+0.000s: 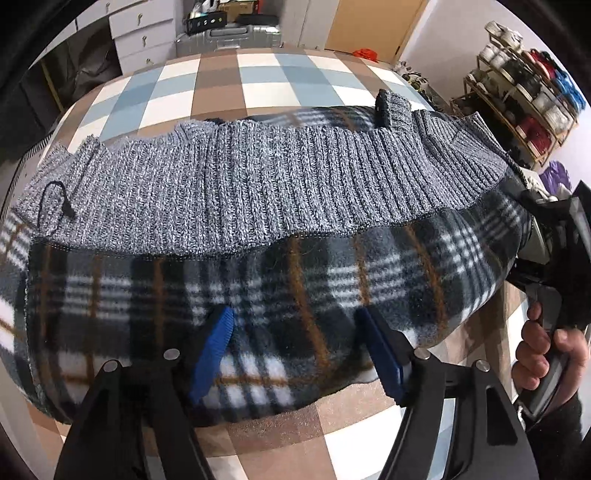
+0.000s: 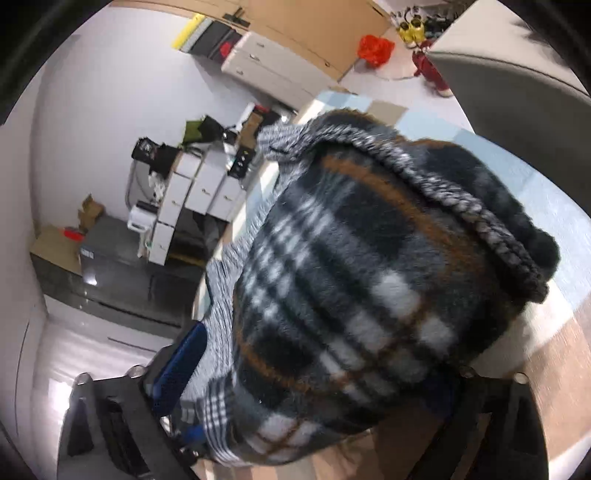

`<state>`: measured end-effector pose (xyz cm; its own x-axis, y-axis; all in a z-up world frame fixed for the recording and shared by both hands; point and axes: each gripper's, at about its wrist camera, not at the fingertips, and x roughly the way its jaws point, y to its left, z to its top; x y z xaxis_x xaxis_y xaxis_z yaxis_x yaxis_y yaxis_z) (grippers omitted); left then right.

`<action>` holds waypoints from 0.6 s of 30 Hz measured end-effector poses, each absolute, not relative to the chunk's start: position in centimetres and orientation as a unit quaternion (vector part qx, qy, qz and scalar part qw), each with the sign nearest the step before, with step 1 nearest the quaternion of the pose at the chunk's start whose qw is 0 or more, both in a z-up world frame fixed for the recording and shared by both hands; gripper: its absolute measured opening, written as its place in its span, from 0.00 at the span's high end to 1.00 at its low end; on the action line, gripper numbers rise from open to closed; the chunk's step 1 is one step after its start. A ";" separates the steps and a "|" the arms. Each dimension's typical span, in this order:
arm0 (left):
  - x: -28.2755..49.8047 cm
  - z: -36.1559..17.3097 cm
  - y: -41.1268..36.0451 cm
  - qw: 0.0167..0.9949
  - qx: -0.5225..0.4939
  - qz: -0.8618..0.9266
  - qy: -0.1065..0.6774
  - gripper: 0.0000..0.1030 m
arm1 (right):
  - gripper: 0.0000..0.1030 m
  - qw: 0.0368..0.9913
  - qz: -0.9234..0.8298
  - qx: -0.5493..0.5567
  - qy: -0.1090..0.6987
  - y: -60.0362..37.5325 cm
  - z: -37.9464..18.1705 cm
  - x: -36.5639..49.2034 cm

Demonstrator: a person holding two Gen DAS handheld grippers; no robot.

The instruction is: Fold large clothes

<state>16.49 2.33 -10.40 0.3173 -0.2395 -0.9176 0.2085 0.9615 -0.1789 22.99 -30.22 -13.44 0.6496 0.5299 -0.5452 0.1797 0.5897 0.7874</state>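
Two blue pads (image 1: 216,343) of the left tongs (image 1: 295,354) stand apart over the one garment (image 1: 258,258), released, gripping nothing. It lies folded on the checked table (image 1: 221,85), its grey knit hem (image 1: 258,195) across the plaid fleece. Right tongs (image 2: 306,373) straddle a bunched end of the garment (image 2: 351,277); only one blue pad (image 2: 181,369) shows, so I cannot tell their grip. One hand (image 1: 543,347) holds their handle. Shelves (image 1: 524,96) stand beyond.

Past the far edge of your checkered table (image 1: 221,88) stand a silver suitcase (image 1: 229,38) and white drawers (image 1: 140,33); a shoe rack (image 1: 524,96) sits off its right corner, near a red bag (image 2: 375,50).
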 end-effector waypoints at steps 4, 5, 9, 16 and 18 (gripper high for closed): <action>17.0 -10.4 2.0 0.808 -0.010 -0.139 0.573 0.32 | 0.62 0.813 0.085 0.412 0.402 -30.3 -13.2 23.0; 17.0 -10.3 1.9 0.806 -0.007 -0.139 0.576 0.32 | 0.65 0.822 0.083 0.396 0.400 -29.9 -12.9 22.9; 16.6 -10.2 1.6 0.802 0.010 -0.144 0.579 0.32 | 0.69 0.856 0.071 0.334 0.389 -28.8 -11.1 21.4; 14.7 -10.2 1.3 0.788 0.033 -0.163 0.593 0.33 | 0.71 0.870 0.064 0.296 0.390 -28.4 -9.5 17.5; 13.3 -10.2 0.9 0.777 0.037 -0.183 0.601 0.33 | 0.71 0.870 0.063 0.291 0.392 -28.9 -9.1 15.8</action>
